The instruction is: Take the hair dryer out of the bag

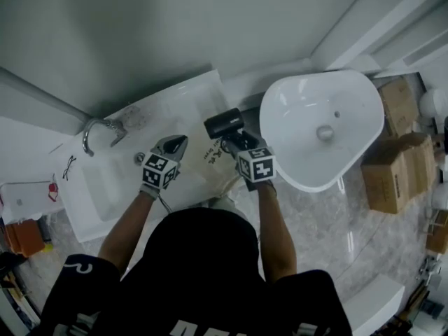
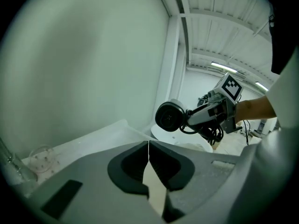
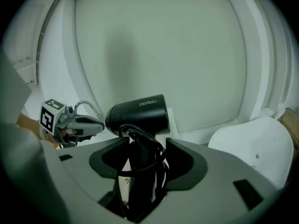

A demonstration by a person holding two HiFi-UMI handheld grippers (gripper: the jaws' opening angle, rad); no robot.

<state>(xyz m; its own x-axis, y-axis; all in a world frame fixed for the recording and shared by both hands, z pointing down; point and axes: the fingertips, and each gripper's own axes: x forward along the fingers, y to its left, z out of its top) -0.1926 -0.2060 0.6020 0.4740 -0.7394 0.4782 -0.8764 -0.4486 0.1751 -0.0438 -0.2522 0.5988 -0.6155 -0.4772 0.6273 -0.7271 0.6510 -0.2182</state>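
Right gripper clamps the dryer by its handle, barrel crosswise, one end facing the shut, empty left gripper near its left.

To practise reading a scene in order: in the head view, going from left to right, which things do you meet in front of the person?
Tap → left gripper → hair dryer → white basin → cardboard boxes.
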